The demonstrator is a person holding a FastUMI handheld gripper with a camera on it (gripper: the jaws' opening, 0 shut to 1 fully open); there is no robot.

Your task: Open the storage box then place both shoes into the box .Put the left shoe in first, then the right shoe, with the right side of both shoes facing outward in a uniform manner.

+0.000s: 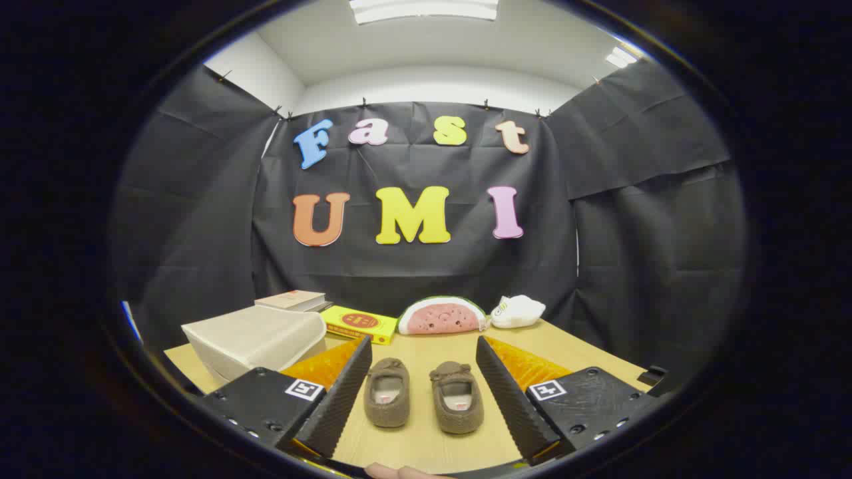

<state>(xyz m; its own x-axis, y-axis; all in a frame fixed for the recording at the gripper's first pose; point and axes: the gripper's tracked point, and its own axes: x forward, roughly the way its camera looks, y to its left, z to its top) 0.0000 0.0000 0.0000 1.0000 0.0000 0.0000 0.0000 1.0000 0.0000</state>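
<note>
- Jaws [422, 392] spread wide, clamped on nothing, hovering low over the wooden surface [586, 356].
- Pair of brown slippers side by side between the two fingers, openings up, toes pointing away: left shoe [387, 392] and right shoe [457, 397], slightly apart, not touching either finger.
- Storage box [256, 340], pale and lidded, left of the shoes and a little beyond them, close beside the left finger; lid looks closed, so opening probably not yet done.
- Beyond the shoes, along the dark wall: a yellow flat box [358, 323], a watermelon-slice plush [442, 315], a white soft bundle [517, 311]; a book [291, 299] behind the storage box.
- A fingertip [398, 472] of the person just below the shoes, at the near edge.
- Risk: reaching for a shoe before the box is opened, since the shoes lie directly ahead and the box off to the side.
- Risk: left finger catching the box wall while swinging toward the lid, shoving the box rather than opening it.
- Risk: taking the wrong shoe first, the two being near-identical and close together.
- Risk: soft slipper folding or twisting under a pinch, ending with the wrong side facing outward.
</note>
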